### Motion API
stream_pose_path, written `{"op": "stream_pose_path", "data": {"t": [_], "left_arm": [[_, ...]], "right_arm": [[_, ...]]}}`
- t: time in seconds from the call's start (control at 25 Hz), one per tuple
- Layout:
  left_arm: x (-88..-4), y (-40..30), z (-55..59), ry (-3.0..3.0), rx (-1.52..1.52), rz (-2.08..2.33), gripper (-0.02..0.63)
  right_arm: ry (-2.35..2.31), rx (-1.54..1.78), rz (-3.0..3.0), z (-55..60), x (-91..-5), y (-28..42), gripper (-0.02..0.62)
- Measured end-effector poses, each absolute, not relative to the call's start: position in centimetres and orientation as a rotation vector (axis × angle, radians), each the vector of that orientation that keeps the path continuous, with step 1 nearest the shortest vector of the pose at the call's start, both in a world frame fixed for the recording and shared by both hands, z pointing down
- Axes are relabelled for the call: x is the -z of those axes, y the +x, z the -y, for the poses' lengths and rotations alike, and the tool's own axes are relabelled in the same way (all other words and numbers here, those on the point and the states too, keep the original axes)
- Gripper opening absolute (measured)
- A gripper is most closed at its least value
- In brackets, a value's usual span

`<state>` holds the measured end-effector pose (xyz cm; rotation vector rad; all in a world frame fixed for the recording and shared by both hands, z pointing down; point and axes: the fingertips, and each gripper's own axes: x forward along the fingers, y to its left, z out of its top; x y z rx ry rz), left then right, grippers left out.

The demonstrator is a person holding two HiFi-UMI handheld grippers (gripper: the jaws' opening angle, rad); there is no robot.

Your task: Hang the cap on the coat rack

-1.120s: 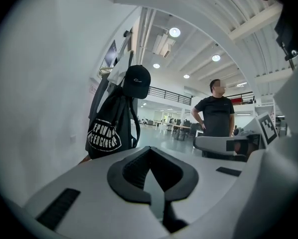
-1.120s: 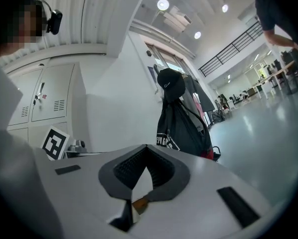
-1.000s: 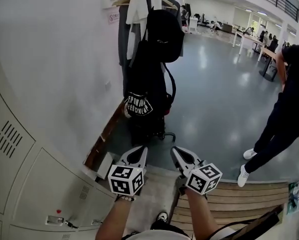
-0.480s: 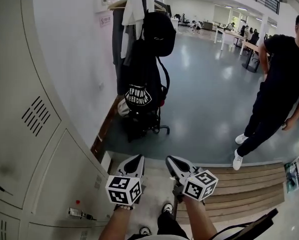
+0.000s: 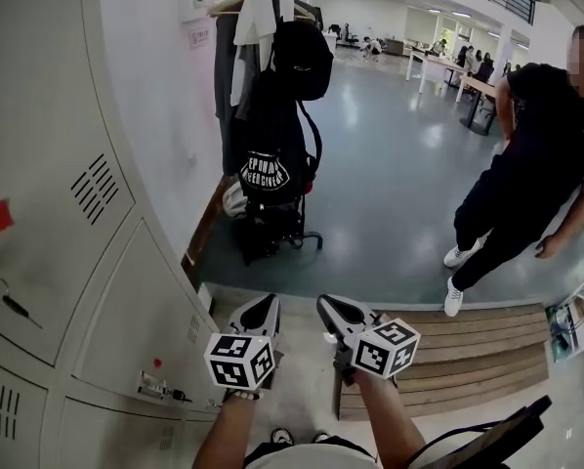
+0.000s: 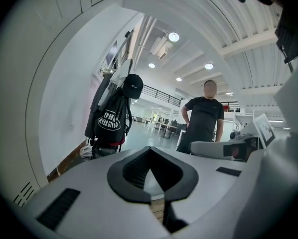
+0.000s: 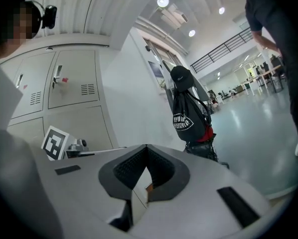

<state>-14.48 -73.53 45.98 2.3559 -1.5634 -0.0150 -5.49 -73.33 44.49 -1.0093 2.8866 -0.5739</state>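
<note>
A black cap hangs high on the coat rack by the white wall, well ahead of both grippers. It also shows in the left gripper view as the cap and in the right gripper view as the cap. Below it hangs a black drawstring bag with white print. My left gripper and right gripper are held side by side low in the head view, far from the rack. Both are shut with nothing between their jaws.
Grey lockers line the wall at my left. A person in black stands at the right on the grey floor. A wooden step lies at my right. Tables and people are far back in the hall.
Both grippers and the view have drawn back from the coat rack, which now looks smaller. More of the lockers show at the left. The person at the right has stepped closer.
</note>
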Motion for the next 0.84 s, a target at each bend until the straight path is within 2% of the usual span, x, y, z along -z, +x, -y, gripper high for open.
{"op": "stream_pose_path", "data": {"t": [0.84], "left_arm": [[-47.7,-11.0,71.1,2.292,-0.030,1.553,0.005]], "right_arm": [[-0.981,0.726,-2.880,71.3,-46.4,-2.5,0.003]]}}
